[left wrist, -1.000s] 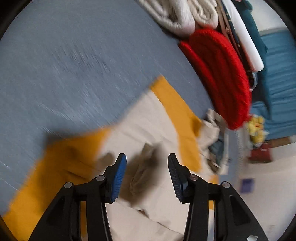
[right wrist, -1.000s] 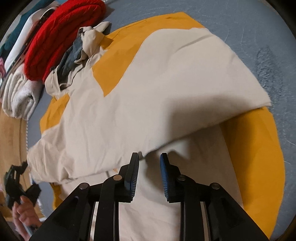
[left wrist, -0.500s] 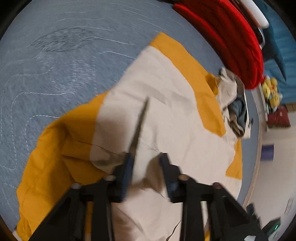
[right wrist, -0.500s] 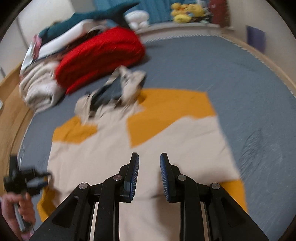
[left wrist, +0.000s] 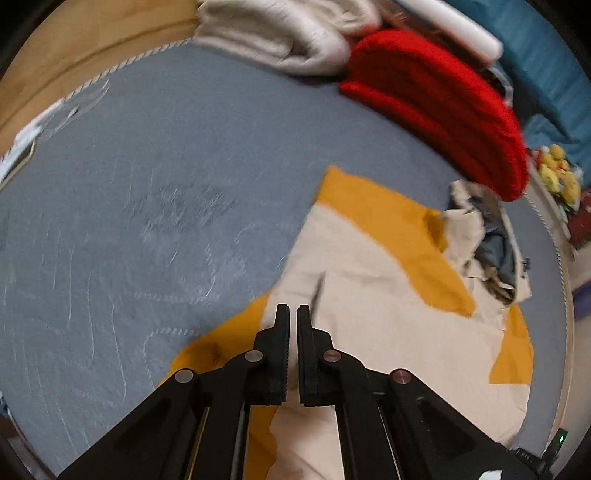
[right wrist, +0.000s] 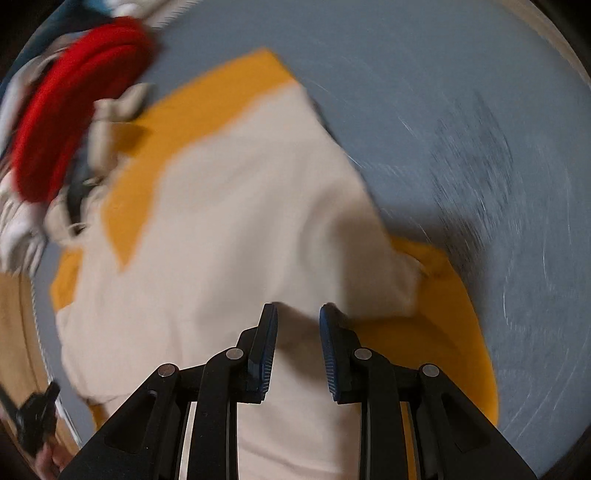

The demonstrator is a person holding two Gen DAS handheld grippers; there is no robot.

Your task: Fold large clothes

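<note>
A: Item one, the surface. We list a grey-blue quilted mat [left wrist: 155, 206] with a pale corded edge, a strip of wooden floor [left wrist: 85, 48] beyond it at the upper left.

B: Item two, the room's edge. We add a folded red knit [left wrist: 439, 107], a cream knitted pile [left wrist: 284, 33] beside it, teal fabric [left wrist: 546, 59] behind, and something yellow, perhaps a soft toy [left wrist: 557, 173]; it is too blurred for us to say.

A: Item three, the task's garment. The cream and mustard garment [left wrist: 391, 306] lies spread on the mat, its crumpled hood end [left wrist: 487, 243] just beside the red knit.

B: Writing or labels?

A: We can read none in either view.

B: Item four, tools. The left gripper [left wrist: 292, 314] has its jaws nearly closed, a thin gap between them, over the garment's near edge; we cannot tell whether cloth is pinched.

A: The right gripper [right wrist: 298, 314] stands with jaws parted, nothing between them, above the cream panel [right wrist: 236, 229]. That view is heavily smeared.
</note>
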